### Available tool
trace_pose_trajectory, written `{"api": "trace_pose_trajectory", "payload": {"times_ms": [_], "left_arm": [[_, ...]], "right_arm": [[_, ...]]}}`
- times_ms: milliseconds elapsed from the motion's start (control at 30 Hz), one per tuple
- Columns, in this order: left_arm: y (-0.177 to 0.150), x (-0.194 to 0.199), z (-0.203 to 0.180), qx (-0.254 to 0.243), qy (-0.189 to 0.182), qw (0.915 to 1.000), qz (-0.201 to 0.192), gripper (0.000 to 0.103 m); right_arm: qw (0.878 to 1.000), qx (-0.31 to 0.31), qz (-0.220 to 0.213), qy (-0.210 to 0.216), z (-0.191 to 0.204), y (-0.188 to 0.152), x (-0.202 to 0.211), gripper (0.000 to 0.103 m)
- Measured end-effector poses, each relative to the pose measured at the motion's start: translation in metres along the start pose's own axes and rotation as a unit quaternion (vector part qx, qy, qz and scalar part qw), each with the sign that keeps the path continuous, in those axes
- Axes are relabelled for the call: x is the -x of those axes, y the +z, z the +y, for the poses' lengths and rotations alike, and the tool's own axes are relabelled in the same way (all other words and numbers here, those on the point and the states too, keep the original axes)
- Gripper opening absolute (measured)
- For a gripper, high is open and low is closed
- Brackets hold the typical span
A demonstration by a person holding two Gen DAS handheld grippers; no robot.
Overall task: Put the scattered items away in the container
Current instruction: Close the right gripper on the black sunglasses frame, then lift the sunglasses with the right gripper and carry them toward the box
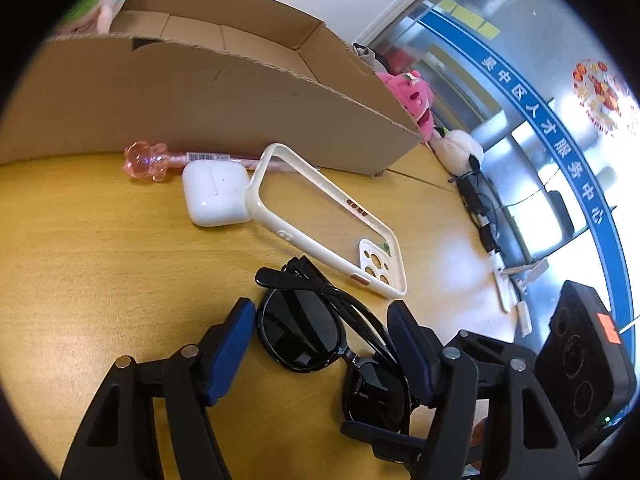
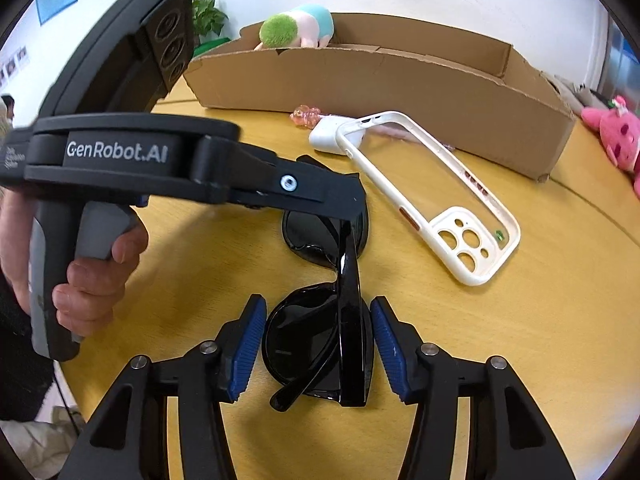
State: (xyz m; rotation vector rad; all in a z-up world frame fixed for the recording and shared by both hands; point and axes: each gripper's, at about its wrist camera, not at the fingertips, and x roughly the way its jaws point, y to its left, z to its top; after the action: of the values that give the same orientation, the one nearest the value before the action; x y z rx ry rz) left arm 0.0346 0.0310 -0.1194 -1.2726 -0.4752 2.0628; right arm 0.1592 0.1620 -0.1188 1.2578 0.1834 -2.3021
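Both jaws stand part-open astride the folded sunglasses (image 2: 320,320); right gripper (image 2: 318,344) brackets one lens, left gripper (image 1: 322,344) the other, pads seemingly not pressing; next, I judge: clamp, lift, carry ahead to the cardboard box (image 1: 224,92).

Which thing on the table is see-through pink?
The pink wand with the bear-shaped top, lying along the cardboard box. The earbud case and phone case are white, and the sunglasses are black.
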Motion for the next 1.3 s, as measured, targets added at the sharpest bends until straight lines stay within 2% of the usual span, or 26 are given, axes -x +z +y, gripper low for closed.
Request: {"api": "trace_pose_trajectory", "payload": {"times_ms": [133, 333, 367, 400, 433, 467, 567, 800, 900, 967, 1033, 1067, 1100, 1300], "left_arm": [[0.0, 0.004, 0.009, 0.022, -0.021, 0.9995, -0.004, 0.067], [-0.003, 0.013, 0.026, 0.068, -0.056, 0.9961, -0.011, 0.069], [-0.004, 0.015, 0.027, 0.069, -0.063, 0.9955, -0.013, 0.069], [-0.005, 0.017, 0.027, 0.069, -0.067, 0.9953, -0.013, 0.07], [-0.006, 0.017, 0.026, 0.067, -0.07, 0.9952, -0.013, 0.071], [-0.008, 0.017, 0.025, 0.067, -0.08, 0.9945, -0.01, 0.071], [-0.01, 0.014, 0.02, 0.074, -0.115, 0.9906, -0.002, 0.071], [-0.009, 0.003, 0.005, 0.063, -0.113, 0.9916, 0.006, 0.071], [-0.01, -0.001, 0.001, 0.055, -0.108, 0.9926, 0.014, 0.063], [-0.012, -0.005, 0.002, 0.057, -0.104, 0.9927, 0.023, 0.034], [-0.012, -0.007, 0.004, 0.058, -0.1, 0.993, 0.025, 0.028], [-0.012, -0.007, 0.005, 0.059, -0.106, 0.9923, 0.026, 0.022], [-0.012, -0.006, 0.005, 0.06, -0.113, 0.9914, 0.028, 0.02], [-0.012, -0.005, -0.004, 0.037, -0.095, 0.9944, 0.03, 0.018]], "right_arm": [[0.999, -0.026, -0.011, 0.022, -0.008, 0.001, 0.006, 0.058], [0.998, -0.05, -0.03, 0.026, -0.013, 0.004, 0.021, 0.056], [0.998, -0.054, -0.031, 0.023, -0.015, 0.003, 0.023, 0.028], [0.998, -0.056, -0.029, 0.023, -0.016, 0.001, 0.025, 0.026], [0.997, -0.06, -0.03, 0.028, -0.017, 0.003, 0.025, 0.014], [0.997, -0.062, -0.027, 0.036, -0.018, 0.003, 0.025, 0.012], [0.997, -0.061, -0.02, 0.038, -0.014, 0.007, 0.016, 0.012], [0.997, -0.061, -0.013, 0.045, -0.01, 0.005, 0.011, 0.01], [0.997, -0.065, -0.013, 0.05, -0.011, 0.003, 0.011, 0.01], [0.996, -0.065, -0.012, 0.057, -0.011, 0.003, 0.008, 0.01], [0.996, -0.064, -0.012, 0.058, -0.011, 0.003, 0.006, 0.01], [0.996, -0.064, -0.012, 0.06, -0.011, 0.002, 0.006, 0.01], [0.996, -0.065, -0.01, 0.062, -0.012, 0.002, 0.005, 0.01], [0.995, -0.071, -0.008, 0.076, -0.015, 0.002, -0.001, 0.01]]}}
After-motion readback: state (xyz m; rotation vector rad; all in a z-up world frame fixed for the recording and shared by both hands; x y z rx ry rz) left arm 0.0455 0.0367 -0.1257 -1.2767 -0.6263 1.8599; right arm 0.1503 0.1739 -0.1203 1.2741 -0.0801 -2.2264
